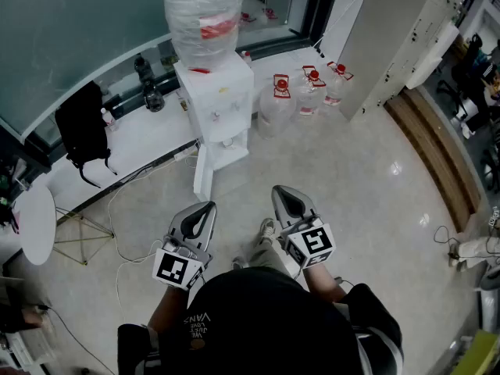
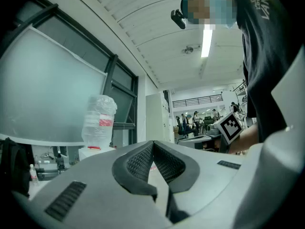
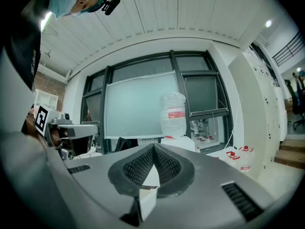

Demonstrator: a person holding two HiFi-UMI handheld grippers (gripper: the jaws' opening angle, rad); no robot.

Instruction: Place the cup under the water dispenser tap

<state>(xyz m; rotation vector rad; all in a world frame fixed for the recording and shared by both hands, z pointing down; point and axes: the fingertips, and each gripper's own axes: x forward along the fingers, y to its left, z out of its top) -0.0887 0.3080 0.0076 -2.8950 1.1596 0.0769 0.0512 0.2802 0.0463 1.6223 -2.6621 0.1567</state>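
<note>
- Both point level over the floor: left gripper and right gripper, fingers pressed together, holding nothing I can see.
- No cup shows in any view; it needs finding and gripping by its wall first.
- Dispenser stands ahead against the ledge's edge; approach squarely, cup upright.

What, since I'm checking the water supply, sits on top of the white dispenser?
A clear water bottle with a red label stands on the dispenser; its neck is hidden.
</note>
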